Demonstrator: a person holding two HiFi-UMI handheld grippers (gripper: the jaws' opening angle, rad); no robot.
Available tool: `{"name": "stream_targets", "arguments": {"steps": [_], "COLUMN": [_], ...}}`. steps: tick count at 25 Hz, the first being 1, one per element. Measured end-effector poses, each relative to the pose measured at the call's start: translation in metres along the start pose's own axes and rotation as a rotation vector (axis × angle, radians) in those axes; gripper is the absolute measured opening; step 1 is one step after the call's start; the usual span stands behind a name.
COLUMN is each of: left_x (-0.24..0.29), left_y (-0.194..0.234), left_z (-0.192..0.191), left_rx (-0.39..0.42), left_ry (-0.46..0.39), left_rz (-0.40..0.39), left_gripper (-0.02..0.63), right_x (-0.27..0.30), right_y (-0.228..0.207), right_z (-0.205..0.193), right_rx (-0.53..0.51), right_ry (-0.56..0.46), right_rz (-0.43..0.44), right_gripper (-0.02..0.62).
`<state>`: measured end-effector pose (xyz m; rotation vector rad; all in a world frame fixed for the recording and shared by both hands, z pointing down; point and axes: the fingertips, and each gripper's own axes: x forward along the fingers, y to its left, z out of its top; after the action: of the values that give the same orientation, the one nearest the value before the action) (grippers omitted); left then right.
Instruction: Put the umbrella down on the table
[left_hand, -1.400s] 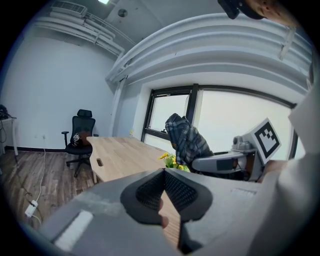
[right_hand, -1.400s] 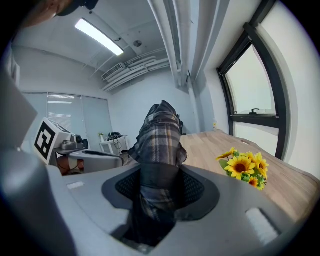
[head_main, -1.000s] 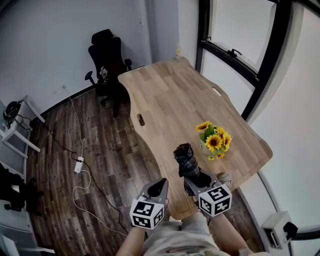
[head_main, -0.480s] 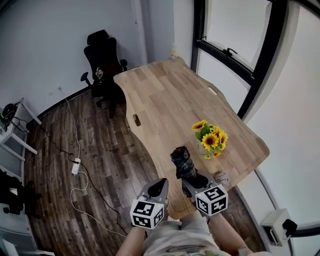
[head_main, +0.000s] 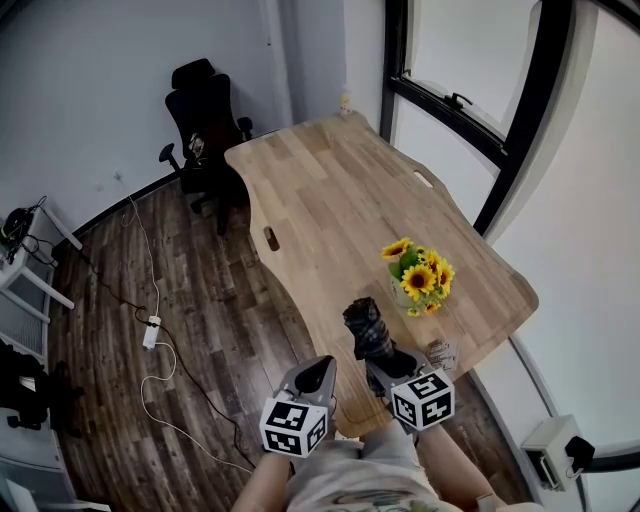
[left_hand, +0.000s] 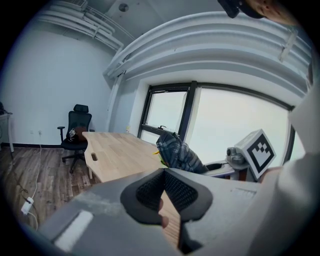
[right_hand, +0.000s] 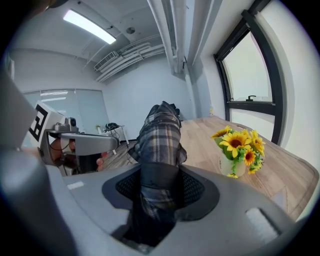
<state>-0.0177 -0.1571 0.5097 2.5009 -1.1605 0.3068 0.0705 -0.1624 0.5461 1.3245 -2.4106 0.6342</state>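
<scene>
We have the folded dark plaid fabric umbrella (right_hand: 160, 134) clamped near its lower end in the right gripper (head_main: 384, 362), jutting up at a tilt over the near edge of the light wooden table (head_main: 330, 195) and, as far as we can judge, not yet resting on it. The left gripper (left_hand: 163, 186) hangs beside it, pads together on nothing. Our worry is the small vase of yellow sunflowers (head_main: 420, 279) just beyond: lowering the long free end carelessly could knock it over. Letting go too near the edge could let the umbrella roll to the floor.
</scene>
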Motion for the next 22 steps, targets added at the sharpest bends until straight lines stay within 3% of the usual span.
{"name": "stream_targets", "arguments": {"steps": [22], "left_x": [0.0], "left_y": [0.016], "left_z": [-0.007], "left_rx": [-0.011], "left_ry": [0.024], "left_rz": [0.012], "left_gripper": [-0.002], "right_x": [0.02], "right_y": [-0.005], "right_z": [-0.037], "right_rx": [0.022], "right_ry": [0.099], "right_rz": [-0.004], "right_gripper": [0.179]}}
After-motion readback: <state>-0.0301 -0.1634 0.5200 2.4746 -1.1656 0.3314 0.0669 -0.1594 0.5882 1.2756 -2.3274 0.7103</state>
